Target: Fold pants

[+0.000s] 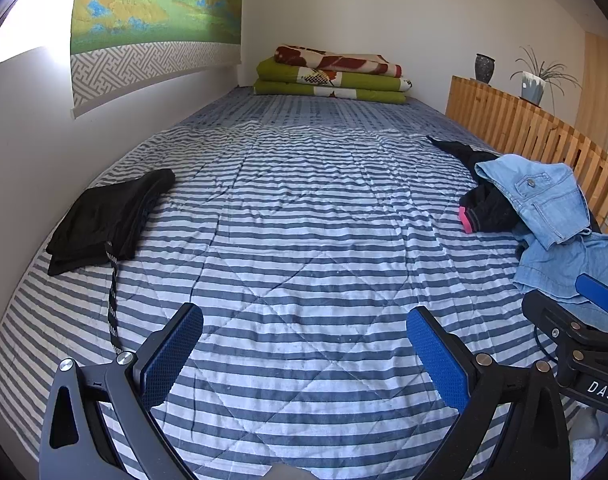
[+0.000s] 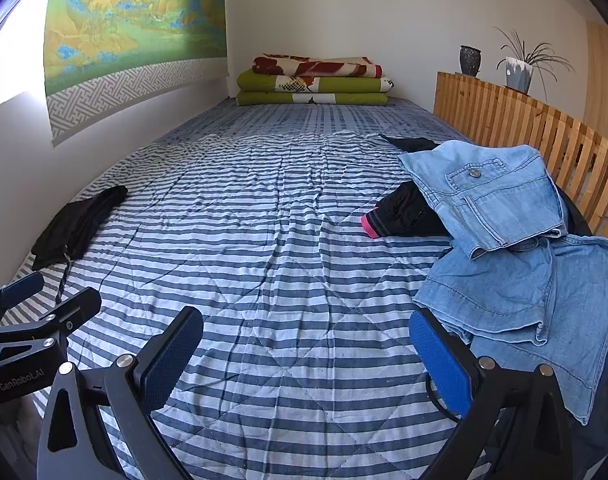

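Observation:
A heap of light blue denim pants (image 2: pixel 512 240) lies crumpled at the bed's right side, over a black garment with a pink cuff (image 2: pixel 400 216). In the left wrist view the same denim pants (image 1: pixel 552 216) sit far right. Folded black pants (image 1: pixel 104 220) rest flat at the left edge, a patterned drawstring trailing toward me; the right wrist view shows these black pants (image 2: pixel 76 228) too. My left gripper (image 1: pixel 304 356) hovers open over bare striped bedding. My right gripper (image 2: pixel 304 356) is open as well, its right finger just short of the denim's hem. Neither holds anything.
The striped quilt (image 1: pixel 296 240) covers the bed. Stacked folded blankets (image 1: pixel 332 76) lie at the far end. A wooden slatted rail (image 2: pixel 544 136) runs along the right, with a vase and a potted plant (image 2: pixel 520 68) beyond it. A wall with a hanging painting (image 1: pixel 156 4) borders the left.

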Action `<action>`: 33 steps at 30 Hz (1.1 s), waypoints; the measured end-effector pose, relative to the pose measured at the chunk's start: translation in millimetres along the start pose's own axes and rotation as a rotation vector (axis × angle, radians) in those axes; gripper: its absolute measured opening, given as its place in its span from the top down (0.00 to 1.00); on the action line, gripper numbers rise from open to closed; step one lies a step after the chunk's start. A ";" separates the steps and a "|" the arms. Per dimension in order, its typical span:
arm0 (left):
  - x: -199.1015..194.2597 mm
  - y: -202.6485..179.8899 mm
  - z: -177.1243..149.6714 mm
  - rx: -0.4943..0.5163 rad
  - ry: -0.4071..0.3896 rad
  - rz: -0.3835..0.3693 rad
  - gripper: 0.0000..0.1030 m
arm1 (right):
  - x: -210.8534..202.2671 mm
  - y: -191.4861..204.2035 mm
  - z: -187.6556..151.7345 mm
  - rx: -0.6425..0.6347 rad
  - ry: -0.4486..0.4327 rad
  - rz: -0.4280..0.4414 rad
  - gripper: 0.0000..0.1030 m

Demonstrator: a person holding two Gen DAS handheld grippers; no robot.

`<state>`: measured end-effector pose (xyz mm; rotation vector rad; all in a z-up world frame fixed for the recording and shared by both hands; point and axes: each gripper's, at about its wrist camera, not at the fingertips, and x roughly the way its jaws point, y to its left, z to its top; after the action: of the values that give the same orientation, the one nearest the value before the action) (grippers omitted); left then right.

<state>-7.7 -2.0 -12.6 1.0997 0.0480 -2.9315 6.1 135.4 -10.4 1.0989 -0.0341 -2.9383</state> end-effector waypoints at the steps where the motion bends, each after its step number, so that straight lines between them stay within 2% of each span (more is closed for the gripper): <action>1: 0.2 -0.2 -0.1 0.001 0.001 0.000 0.00 | 0.4 -0.1 0.0 0.001 0.001 0.001 0.01; 33: 5.4 -0.4 -2.4 0.009 0.009 -0.001 0.00 | 11.9 0.3 -4.1 -0.002 0.029 0.007 0.01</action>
<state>-10.2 -1.5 -17.9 1.1150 0.0353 -2.9301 -0.1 134.9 -21.3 1.1388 -0.0342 -2.9146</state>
